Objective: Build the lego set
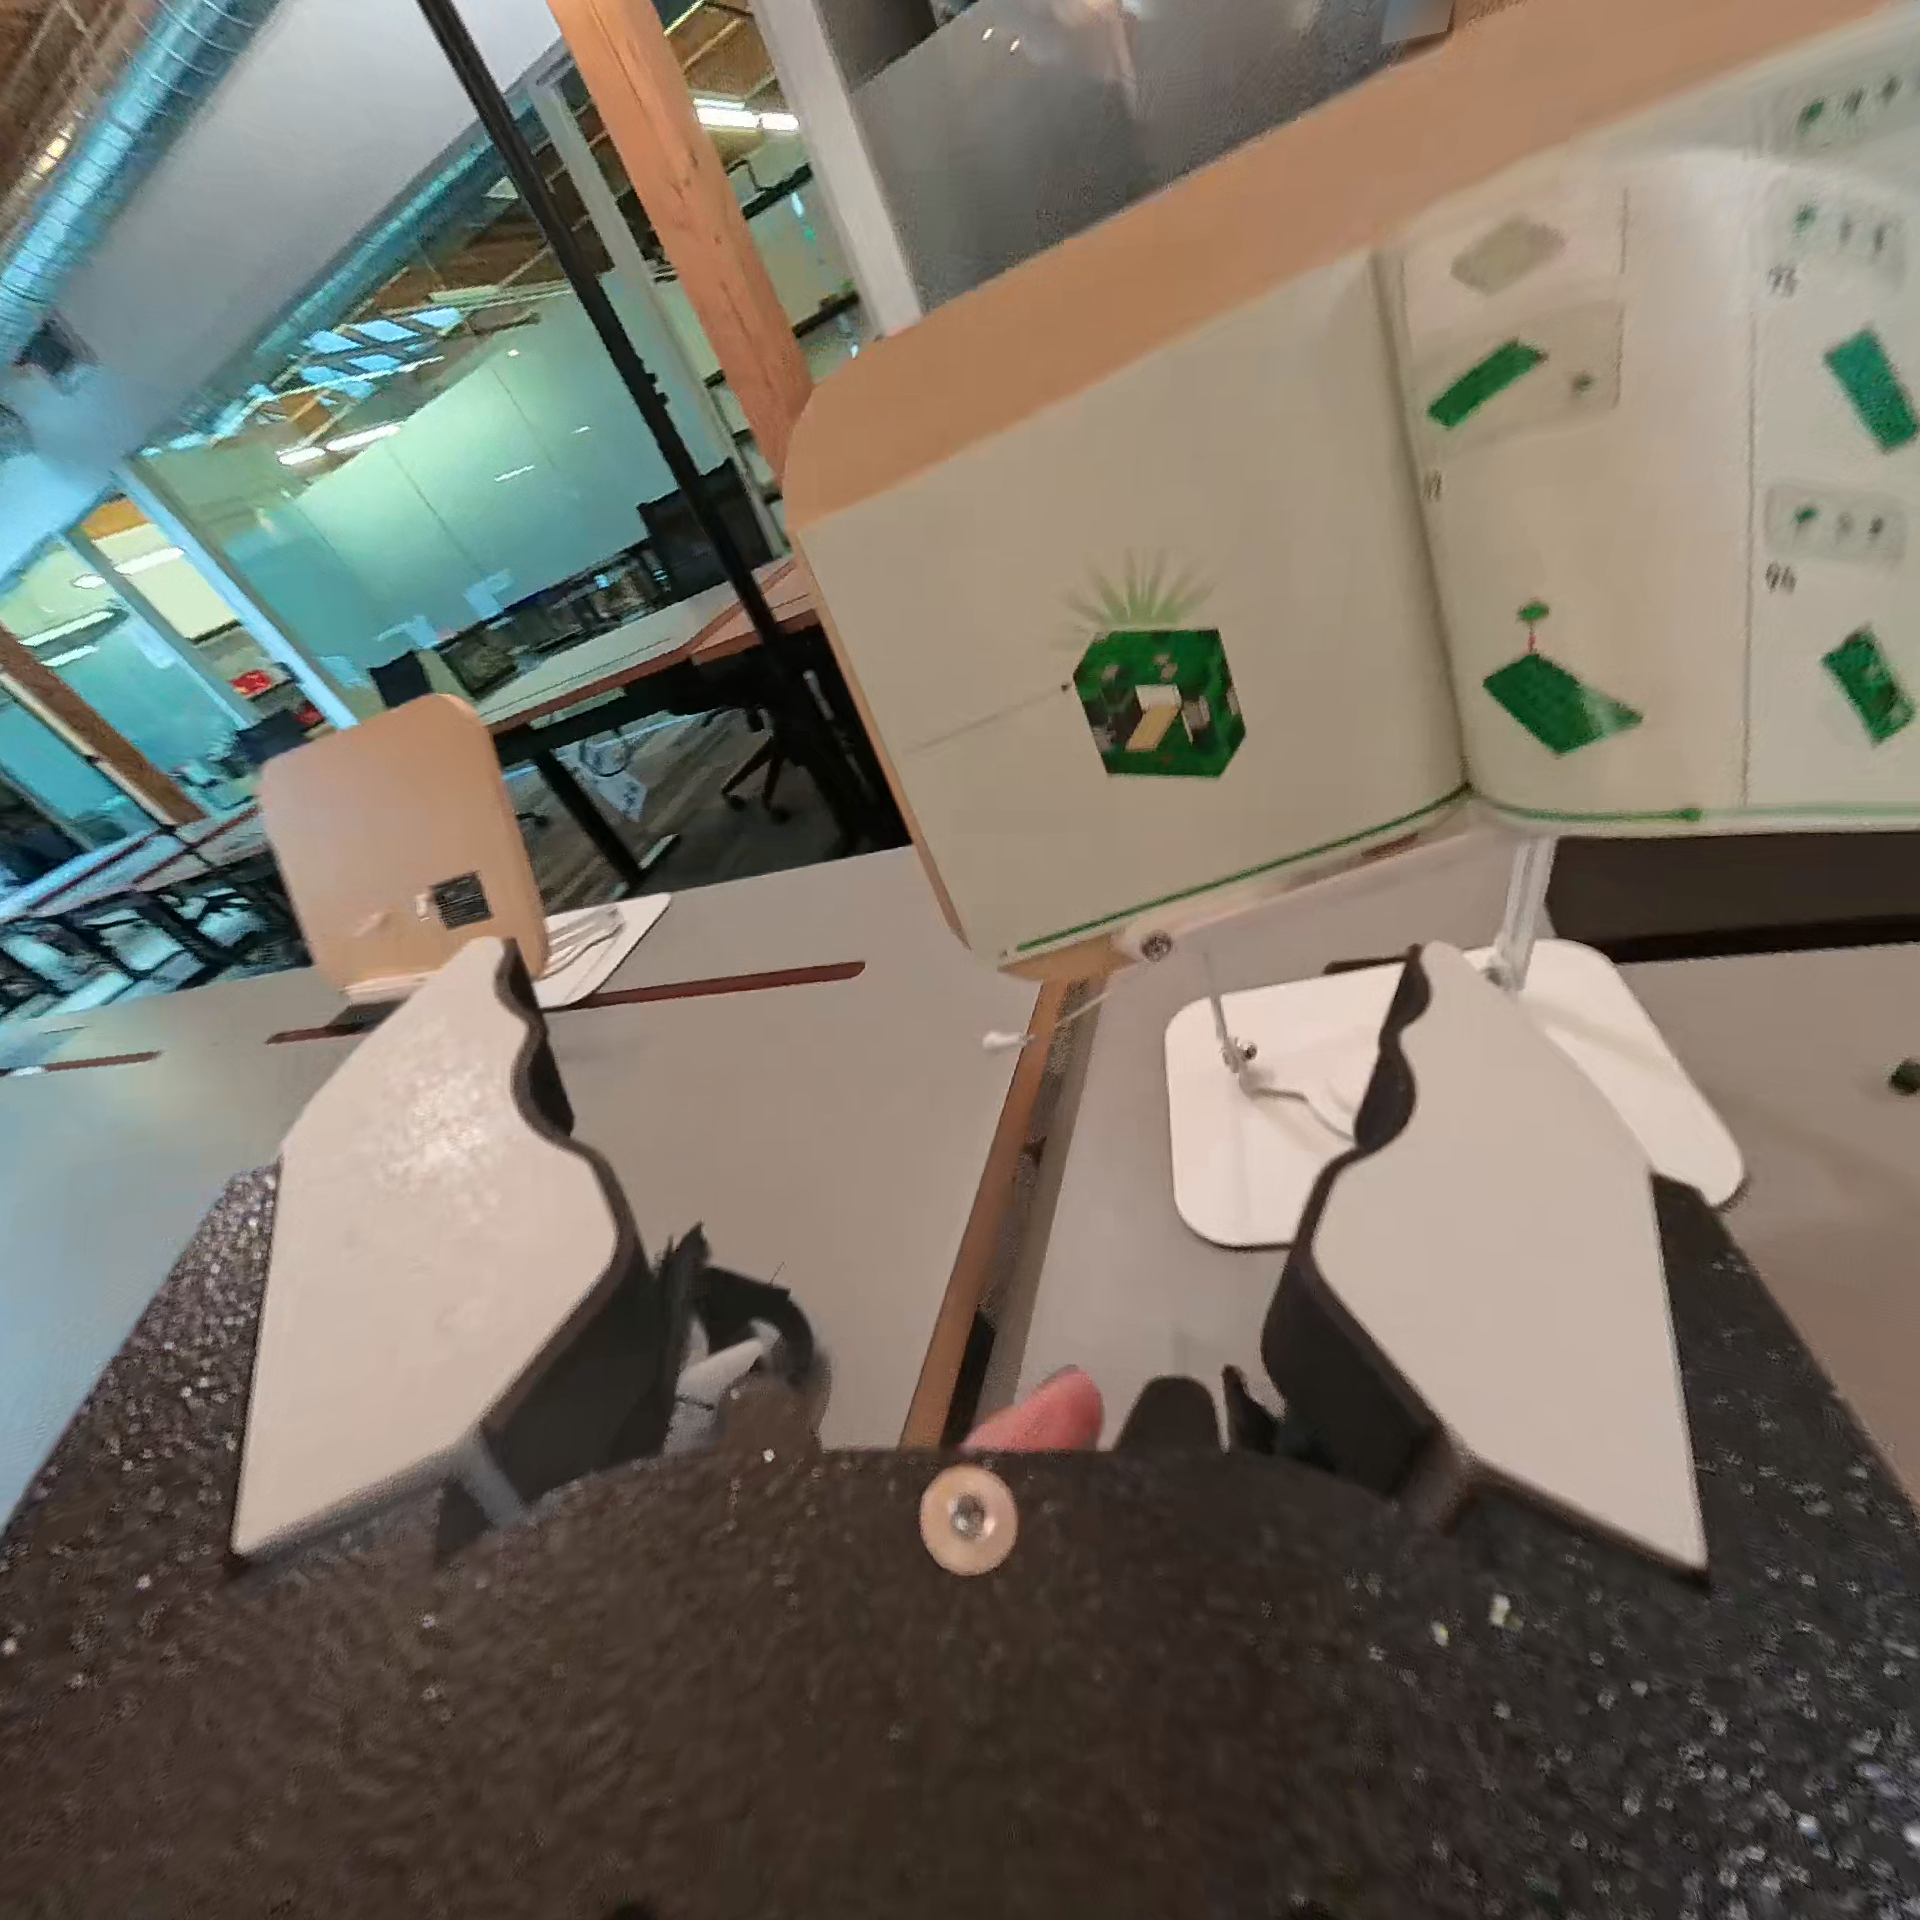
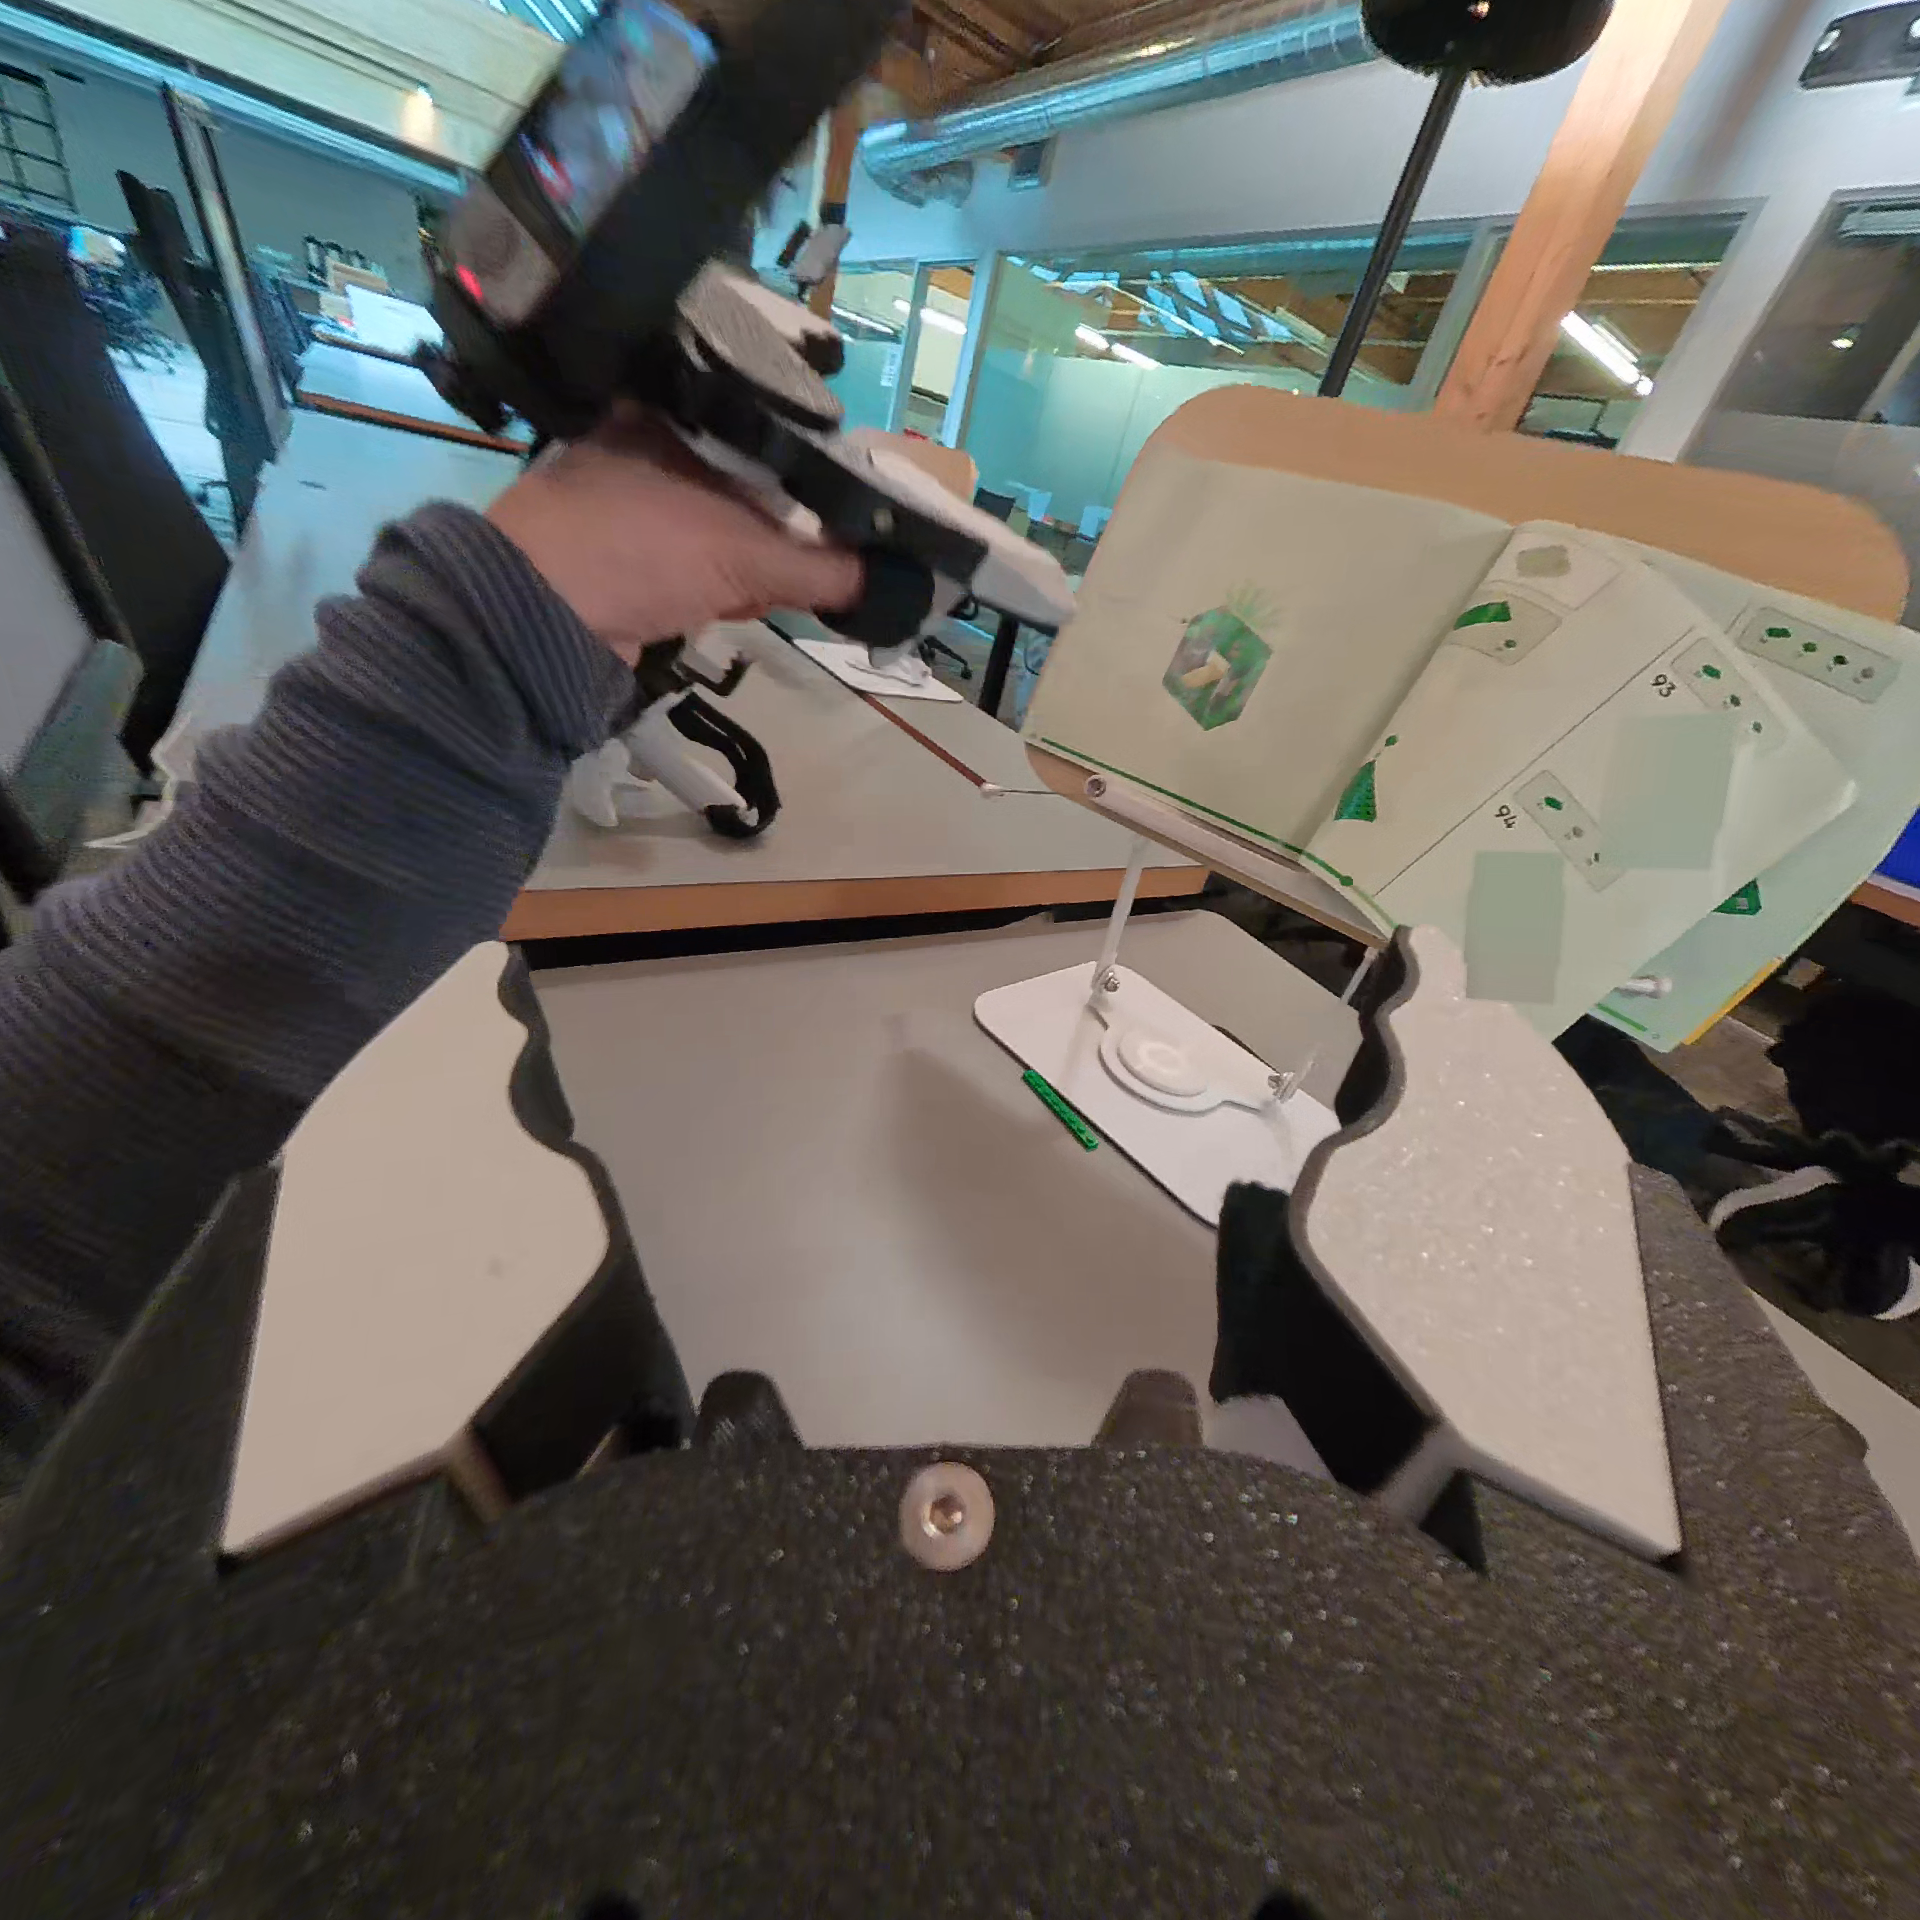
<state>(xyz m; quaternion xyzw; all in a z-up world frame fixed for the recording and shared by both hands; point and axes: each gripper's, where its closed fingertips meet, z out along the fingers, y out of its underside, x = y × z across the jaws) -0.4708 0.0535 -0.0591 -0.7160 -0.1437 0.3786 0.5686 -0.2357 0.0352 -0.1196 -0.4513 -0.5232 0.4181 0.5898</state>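
Note:
My left gripper (image 1: pixel 971 966) is open and empty, raised above the grey table (image 1: pixel 790 1122), facing the open instruction booklet (image 1: pixel 1143 675) on its wooden stand. The right wrist view shows it (image 2: pixel 997 582) held in a hand, its tips close to the booklet's (image 2: pixel 1247 665) left page. My right gripper (image 2: pixel 951 961) is open and empty above the table (image 2: pixel 831 1195). A thin green lego strip (image 2: pixel 1060 1110) lies at the edge of the stand's white base (image 2: pixel 1226 1143). A small dark green piece (image 1: pixel 1907 1075) lies at the far right of the table.
The stand's white base (image 1: pixel 1247 1122) sits just beyond my left fingers. A second wooden stand (image 1: pixel 395 831) is on the neighbouring table to the left. The booklet's right pages (image 2: pixel 1662 790) hang past the stand. Dark items (image 2: pixel 1829 1195) lie on the floor at the right.

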